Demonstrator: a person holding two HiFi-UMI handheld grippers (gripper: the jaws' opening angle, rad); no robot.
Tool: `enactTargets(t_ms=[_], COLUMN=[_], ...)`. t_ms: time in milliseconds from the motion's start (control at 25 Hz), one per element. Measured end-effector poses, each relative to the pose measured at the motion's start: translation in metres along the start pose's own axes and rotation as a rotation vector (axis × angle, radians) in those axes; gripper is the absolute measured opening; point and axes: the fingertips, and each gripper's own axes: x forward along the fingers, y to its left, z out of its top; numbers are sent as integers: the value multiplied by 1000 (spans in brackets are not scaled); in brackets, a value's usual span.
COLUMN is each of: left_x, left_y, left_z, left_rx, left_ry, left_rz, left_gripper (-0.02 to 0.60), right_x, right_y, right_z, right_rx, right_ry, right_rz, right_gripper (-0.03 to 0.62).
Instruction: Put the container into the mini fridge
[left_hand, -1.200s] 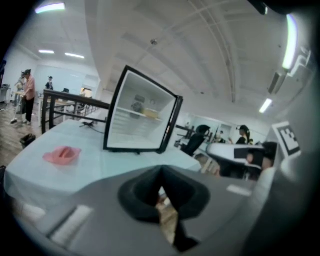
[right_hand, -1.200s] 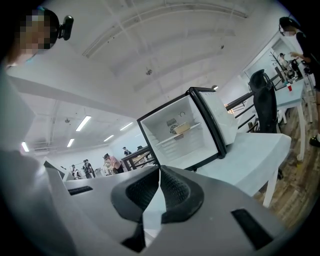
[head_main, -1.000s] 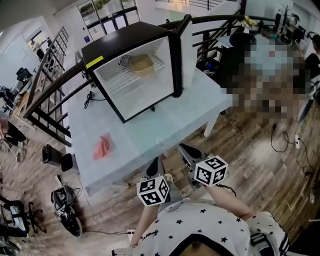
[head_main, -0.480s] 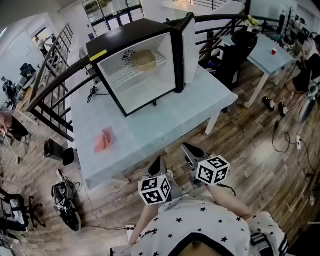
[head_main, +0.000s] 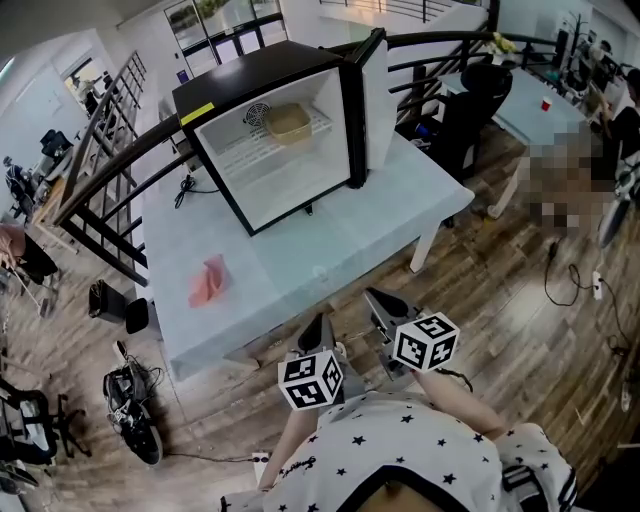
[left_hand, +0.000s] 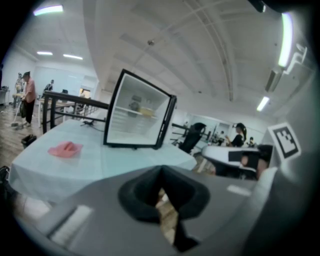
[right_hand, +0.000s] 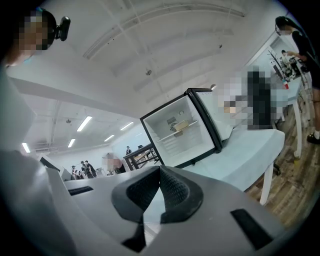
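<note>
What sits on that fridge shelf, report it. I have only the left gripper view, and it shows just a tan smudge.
Observer: In the head view it's a tan, open-topped container. It stands on the wire shelf inside the mini fridge, just right of the round fan grille on the back wall.
Operator: Now give me the right tool's state.
Observer: The right gripper view shows the right tool with its jaws together and nothing between them.
</note>
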Motion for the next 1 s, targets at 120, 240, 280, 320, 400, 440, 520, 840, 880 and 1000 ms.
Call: enactTargets(t_ms=[120, 240, 280, 320, 400, 440, 520, 840, 880, 1000], left_x=[1, 1, 1, 1, 0, 0, -1, 0, 0, -1], left_y=[0, 0, 0, 0, 0, 0, 2, -1, -1, -1], left_z=[0, -1, -1, -1, -2, -2, -2, -4, -4, -3], left_rx=[-2, 0, 0, 1, 0, 0, 0, -1, -1, 0], left_ry=[0, 0, 0, 0, 0, 1, 1, 7, 8, 7], left_rz=[-1, -2, -2, -2, -2, -2, -1, -3, -3, -3], left_gripper=[6, 6, 6, 6, 6, 6, 6, 6, 6, 6], right_x=[-1, -1, -1, -1, -1, -1, 0, -2, -2, -2], right_y=[0, 2, 2, 3, 4, 5, 6, 5, 5, 5], right_z=[0, -1, -1, -2, -3, -4, -5, -5, -5, -4], right_rx=[-28, -29, -29, -30, -30, -30, -28, -20, -20, -22], right_ry=[1, 3, 5, 6, 10, 11, 12, 14, 14, 13], right_rz=[-7, -1, 1, 4, 9, 11, 14, 14, 13, 12], right_gripper=[21, 21, 21, 21, 21, 21, 21, 21, 21, 21])
